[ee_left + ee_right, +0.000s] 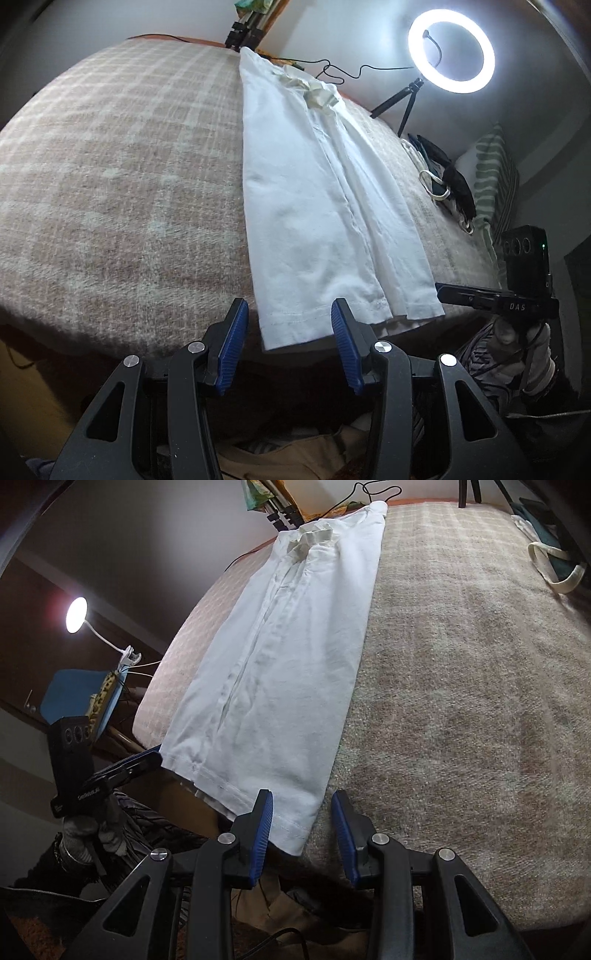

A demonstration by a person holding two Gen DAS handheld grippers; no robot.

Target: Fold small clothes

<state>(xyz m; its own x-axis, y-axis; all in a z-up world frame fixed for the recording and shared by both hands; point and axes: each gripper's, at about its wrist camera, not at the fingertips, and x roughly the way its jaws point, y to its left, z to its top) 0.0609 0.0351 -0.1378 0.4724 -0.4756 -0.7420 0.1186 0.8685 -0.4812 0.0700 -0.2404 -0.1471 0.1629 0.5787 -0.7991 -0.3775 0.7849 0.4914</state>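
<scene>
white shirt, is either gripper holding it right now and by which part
Nothing is held. Both sets of jaws stand open at the hem of the white shirt, one near each bottom corner, without pressing on the cloth.

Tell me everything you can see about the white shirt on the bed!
The white shirt looks like soft, slightly wrinkled cotton. It is folded into a long narrow strip, sides turned in, with a creamy collar at the far end and a stitched hem nearest us. It lies flat on the checked blanket, its hem reaching the bed's near edge. The left gripper and right gripper each straddle a hem corner, jaws open, not pinching it.
</scene>
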